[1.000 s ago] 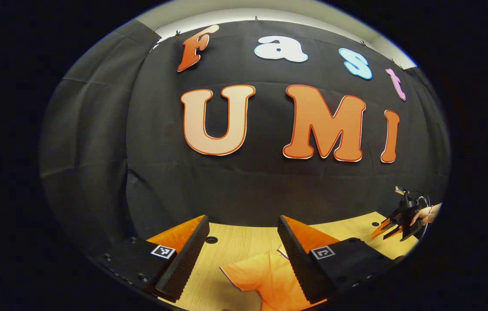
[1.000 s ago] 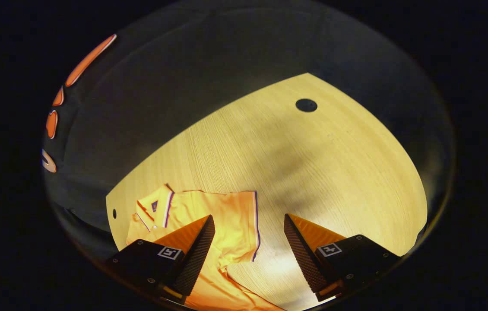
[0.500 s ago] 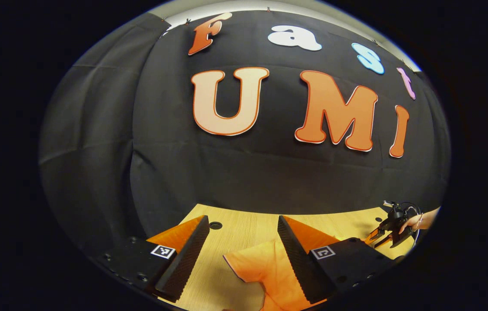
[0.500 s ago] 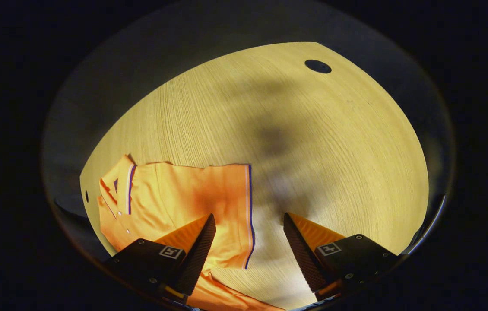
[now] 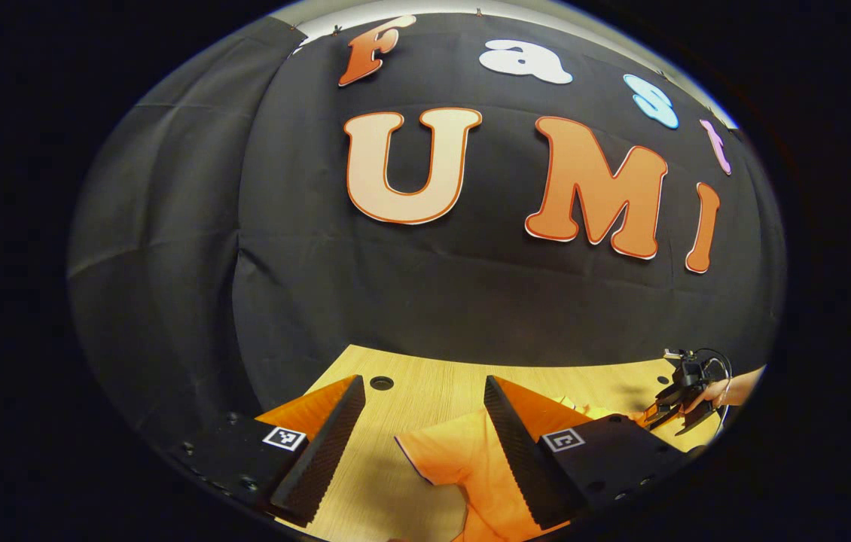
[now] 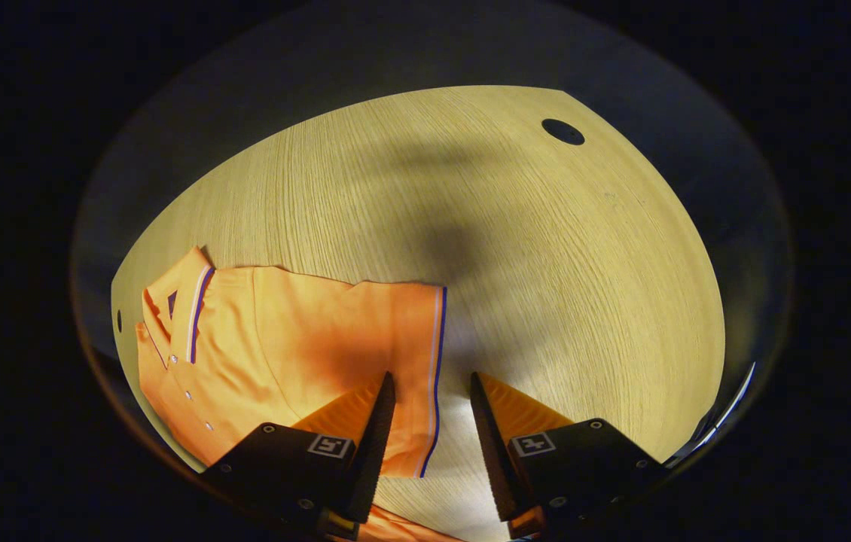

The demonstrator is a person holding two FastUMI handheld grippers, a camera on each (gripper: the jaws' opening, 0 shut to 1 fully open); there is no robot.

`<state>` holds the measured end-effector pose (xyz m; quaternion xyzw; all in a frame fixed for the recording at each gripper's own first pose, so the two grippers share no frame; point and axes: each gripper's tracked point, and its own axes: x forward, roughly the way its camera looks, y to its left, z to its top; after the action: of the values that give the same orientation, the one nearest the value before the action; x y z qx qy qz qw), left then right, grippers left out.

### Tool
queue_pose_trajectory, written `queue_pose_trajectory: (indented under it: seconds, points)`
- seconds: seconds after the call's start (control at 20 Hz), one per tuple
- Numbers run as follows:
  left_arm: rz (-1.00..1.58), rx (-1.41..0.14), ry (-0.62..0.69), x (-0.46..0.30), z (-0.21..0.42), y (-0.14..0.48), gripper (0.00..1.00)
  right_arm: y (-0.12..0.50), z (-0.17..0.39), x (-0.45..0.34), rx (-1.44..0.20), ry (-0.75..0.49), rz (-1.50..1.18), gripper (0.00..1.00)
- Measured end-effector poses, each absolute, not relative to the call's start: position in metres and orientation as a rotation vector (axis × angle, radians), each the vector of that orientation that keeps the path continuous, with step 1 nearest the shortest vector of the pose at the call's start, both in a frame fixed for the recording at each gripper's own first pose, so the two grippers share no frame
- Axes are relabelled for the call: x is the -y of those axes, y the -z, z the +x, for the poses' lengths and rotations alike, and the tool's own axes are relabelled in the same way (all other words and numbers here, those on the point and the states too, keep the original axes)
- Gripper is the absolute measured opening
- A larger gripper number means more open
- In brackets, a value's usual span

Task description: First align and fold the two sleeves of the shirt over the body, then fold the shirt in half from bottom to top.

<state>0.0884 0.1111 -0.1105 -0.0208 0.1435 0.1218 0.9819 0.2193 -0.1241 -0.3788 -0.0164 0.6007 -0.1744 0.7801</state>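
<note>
One shirt [image 6: 297,354] flat on one table [image 6: 546,263], two claws [image 6: 431,429] above.

Black cloth wall [image 5: 169,248] behind light wood table [image 6: 546,263] w/ round holes.

Orange polo shirt [image 6: 297,346] lying flat on the table [image 6: 546,286], collar [image 6: 177,305] and sleeve cuff [image 6: 434,376] trimmed with white-and-purple stripes

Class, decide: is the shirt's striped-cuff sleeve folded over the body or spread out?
Spread out: the sleeve lies flat on the table, beside the body.
</note>
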Motion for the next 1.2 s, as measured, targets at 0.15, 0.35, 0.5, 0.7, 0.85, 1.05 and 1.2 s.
queue_pose_trajectory:
  seconds: [0.15,0.35,0.5,0.7,0.85,1.05,1.2]
  points:
    - [-0.050,-0.289,-0.235,-0.110,0.087,0.108,0.98,0.380,0.220,0.121,-1.294,0.372,-0.036,0.41]
    - [-0.043,-0.286,-0.228,-0.113,0.084,0.106,0.97,0.382,0.221,0.115,-1.268,0.313,-0.091,0.21]
    - [-0.040,-0.289,-0.229,-0.117,0.083,0.106,0.98,0.381,0.225,0.115,-1.242,0.315,-0.075,0.00]
    - [-0.032,-0.288,-0.228,-0.121,0.079,0.102,0.98,0.378,0.224,0.110,-1.241,0.283,-0.066,0.01]
    - [-0.033,-0.275,-0.229,-0.126,0.078,0.097,0.98,0.358,0.234,0.094,-1.181,0.251,-0.011,0.01]
    - [-0.062,-0.265,-0.230,-0.133,0.072,0.098,0.98,0.327,0.243,0.058,-1.103,0.202,0.098,0.01]
    - [-0.084,-0.250,-0.221,-0.139,0.069,0.095,0.98,0.305,0.244,0.026,-1.070,0.141,0.077,0.00]
